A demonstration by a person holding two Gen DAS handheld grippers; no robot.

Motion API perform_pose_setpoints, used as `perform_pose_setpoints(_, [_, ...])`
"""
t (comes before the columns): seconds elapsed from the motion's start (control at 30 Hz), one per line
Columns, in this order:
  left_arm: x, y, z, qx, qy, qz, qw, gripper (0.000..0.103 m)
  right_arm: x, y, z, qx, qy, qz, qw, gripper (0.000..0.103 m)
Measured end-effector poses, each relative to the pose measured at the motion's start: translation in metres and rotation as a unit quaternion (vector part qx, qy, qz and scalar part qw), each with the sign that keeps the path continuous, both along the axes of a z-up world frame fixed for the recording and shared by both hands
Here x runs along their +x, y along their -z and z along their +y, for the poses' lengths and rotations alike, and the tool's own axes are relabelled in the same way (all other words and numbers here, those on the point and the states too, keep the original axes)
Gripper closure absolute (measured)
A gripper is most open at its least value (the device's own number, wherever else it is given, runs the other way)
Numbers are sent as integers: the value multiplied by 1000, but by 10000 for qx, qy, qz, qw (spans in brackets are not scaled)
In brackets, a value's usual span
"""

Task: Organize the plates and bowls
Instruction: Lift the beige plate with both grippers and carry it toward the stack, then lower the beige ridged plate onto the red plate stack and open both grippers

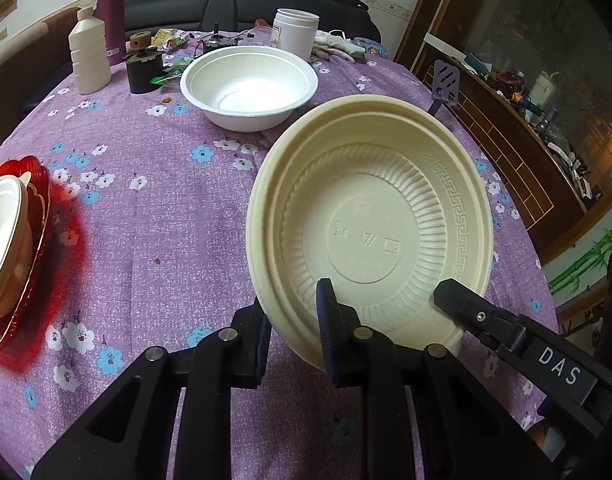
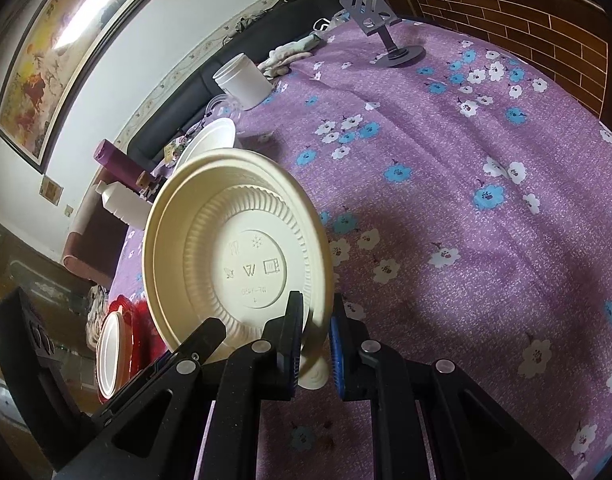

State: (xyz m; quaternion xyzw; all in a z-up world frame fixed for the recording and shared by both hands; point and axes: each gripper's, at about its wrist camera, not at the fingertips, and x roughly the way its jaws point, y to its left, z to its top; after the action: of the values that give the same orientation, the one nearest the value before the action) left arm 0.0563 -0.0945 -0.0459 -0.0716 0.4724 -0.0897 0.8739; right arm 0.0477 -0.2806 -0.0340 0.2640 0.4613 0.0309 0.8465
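Note:
A cream plastic bowl is held tilted above the purple flowered tablecloth. My left gripper is shut on its near rim. My right gripper is shut on the same cream bowl at its edge, and its black finger shows on the bowl's right in the left wrist view. A white bowl sits farther back on the table; its rim shows behind the cream bowl in the right wrist view. A red plate holding white and cream dishes lies at the left edge.
At the back stand a white bottle, a purple bottle, a white jar, a black holder and a grey phone stand. A dark sofa lies beyond. A wooden cabinet runs along the right.

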Motion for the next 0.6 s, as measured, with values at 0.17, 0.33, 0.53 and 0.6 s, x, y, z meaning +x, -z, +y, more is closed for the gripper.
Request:
perform_pose_setpoints(0.17, [-3,-2,3,24,-29,-17,10000,84,-2,0,2,56,-50,-11,10000,91])
perform_pose_setpoints(0.33, [-7,-3,11,25,-83,-11,10000,84,-2,0,7,81,-134,-23,9999,91])
perform_pose_setpoints(0.53, [-10,-6,21,15,-165,-19,9999,84,-1,-2,17,104,-262,-47,9996,91])
perform_pose_setpoints(0.6, [-12,-6,25,20,-199,-25,9998,84,0,-2,21,112,-313,-49,9994,91])
